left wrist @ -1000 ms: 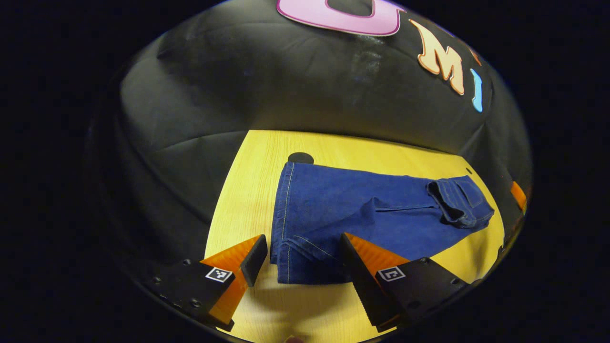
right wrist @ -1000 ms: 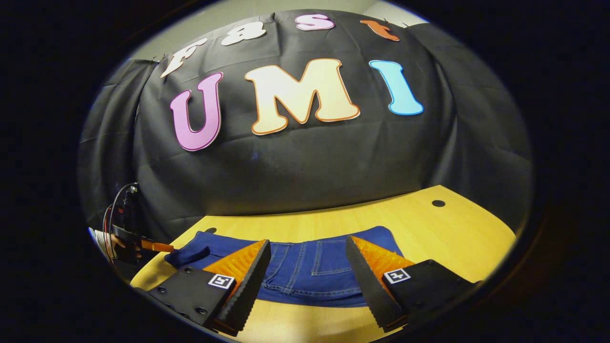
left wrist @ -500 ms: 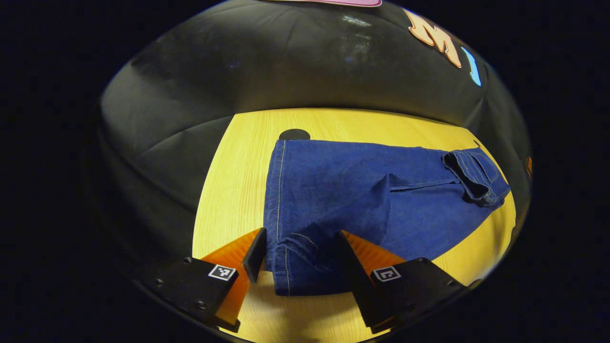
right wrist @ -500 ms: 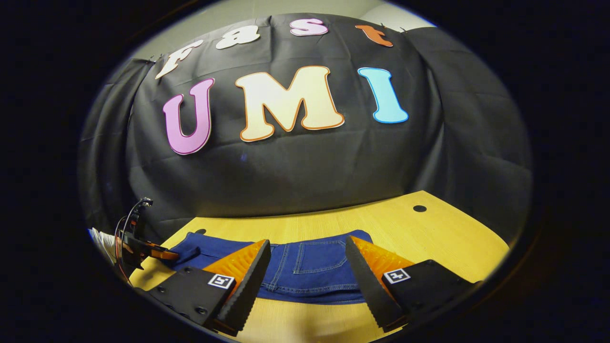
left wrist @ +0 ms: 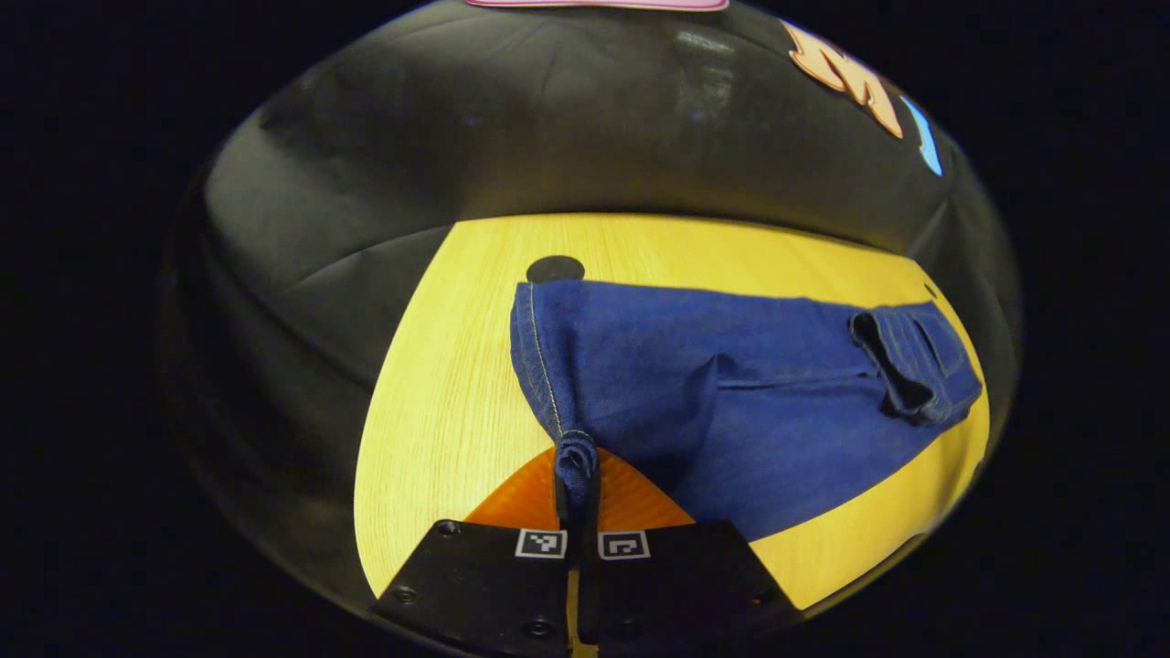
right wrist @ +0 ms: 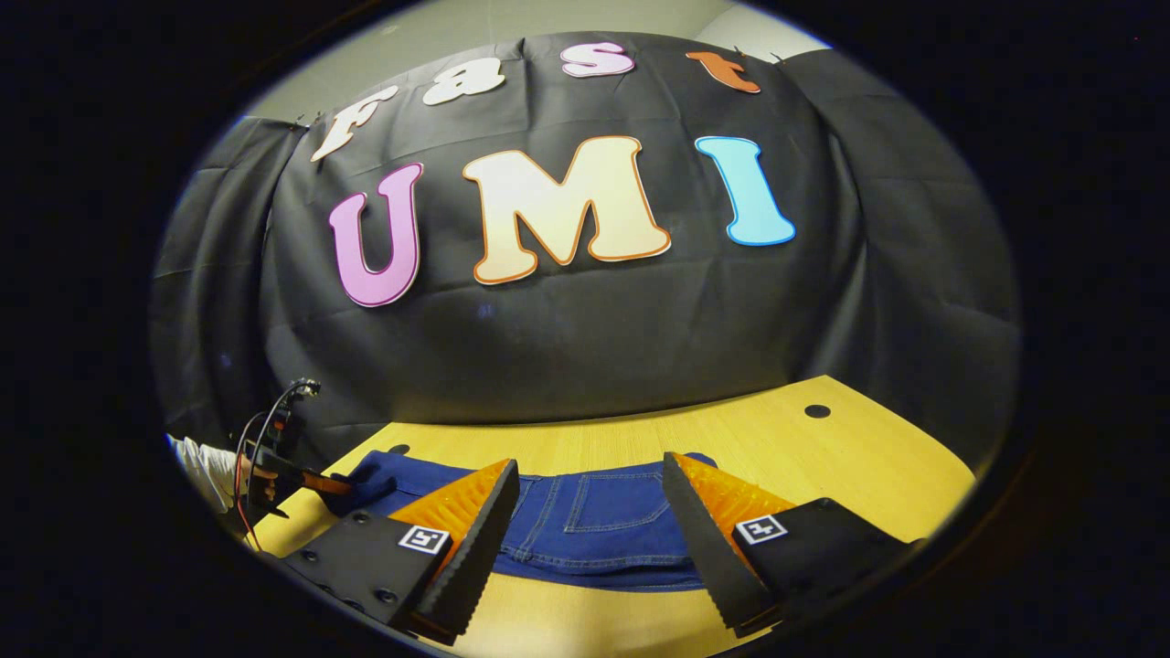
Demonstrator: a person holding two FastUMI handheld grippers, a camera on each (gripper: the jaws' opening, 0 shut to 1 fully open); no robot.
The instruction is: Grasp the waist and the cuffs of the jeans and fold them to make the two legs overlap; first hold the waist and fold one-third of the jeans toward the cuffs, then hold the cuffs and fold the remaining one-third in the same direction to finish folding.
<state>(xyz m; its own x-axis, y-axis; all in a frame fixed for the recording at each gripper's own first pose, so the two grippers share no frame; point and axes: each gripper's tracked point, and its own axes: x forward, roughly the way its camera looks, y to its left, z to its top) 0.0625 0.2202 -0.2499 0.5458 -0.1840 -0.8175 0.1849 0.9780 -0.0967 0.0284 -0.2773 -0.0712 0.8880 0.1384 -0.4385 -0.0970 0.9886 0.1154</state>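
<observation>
Blue jeans (left wrist: 731, 393) lie lengthwise on the yellow wooden table (left wrist: 439, 402). My left gripper (left wrist: 578, 484) is shut on the near cuff corner (left wrist: 574, 452), which bunches up between its orange fingers. The waist end (left wrist: 914, 361) at the far right is folded back on itself. In the right gripper view the jeans (right wrist: 603, 535) show a back pocket between the fingers of my right gripper (right wrist: 590, 466). That gripper is open and holds nothing. The left gripper (right wrist: 306, 480) appears at the far left there, on the cuff end.
A round black hole (left wrist: 555, 269) in the table sits just beyond the cuffs, and another hole (right wrist: 816, 411) lies at the right end. A hand in a white sleeve (right wrist: 206, 461) holds the left gripper. Black cloth walls the back and sides.
My left gripper went from open around the cuff corner to shut on it, bunching the denim. The right gripper stayed open and shifted only slightly.
</observation>
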